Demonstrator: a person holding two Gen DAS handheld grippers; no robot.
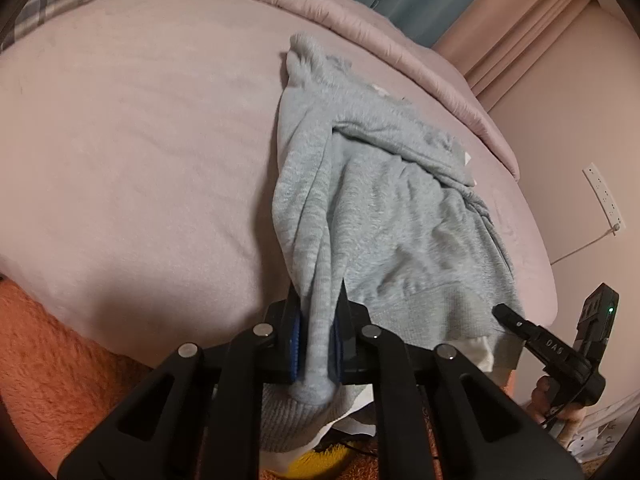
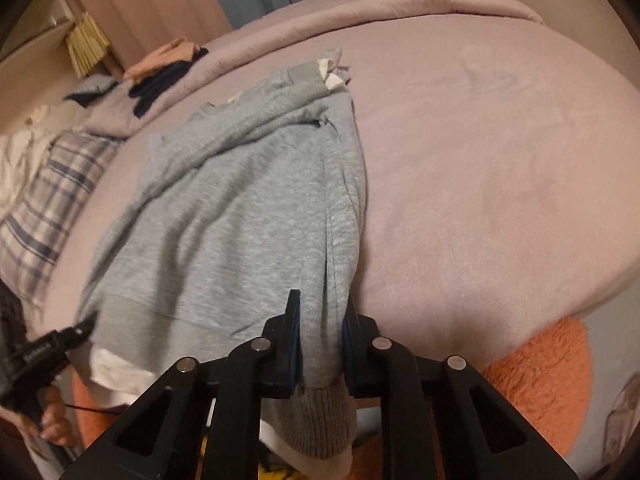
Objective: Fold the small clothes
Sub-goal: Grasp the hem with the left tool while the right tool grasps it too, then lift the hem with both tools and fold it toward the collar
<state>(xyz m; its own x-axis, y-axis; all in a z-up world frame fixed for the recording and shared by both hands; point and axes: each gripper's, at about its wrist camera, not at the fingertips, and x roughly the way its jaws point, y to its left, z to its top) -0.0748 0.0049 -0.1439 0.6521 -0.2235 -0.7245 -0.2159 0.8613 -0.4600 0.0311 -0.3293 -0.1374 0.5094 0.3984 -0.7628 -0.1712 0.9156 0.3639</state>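
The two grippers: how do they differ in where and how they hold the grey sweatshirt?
The left gripper pinches the sweatshirt's left edge; the right gripper pinches its right edge. In the left gripper the cloth is a narrow bunched roll; in the right gripper the fold is wider, with a ribbed cuff hanging below. Both are shut on the cloth near its hem, at the near edge of the pink bed.

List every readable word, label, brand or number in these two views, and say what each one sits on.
"OAS" or similar: pale letters on a finger of the right gripper, seen from the left wrist view; the reading is uncertain.
Pale print on a finger of the left gripper, seen from the right wrist view: too blurred to read.
Purple letters on a white sheet at the lower right corner: cut off, unreadable.
Grey sweatshirt: no print visible.
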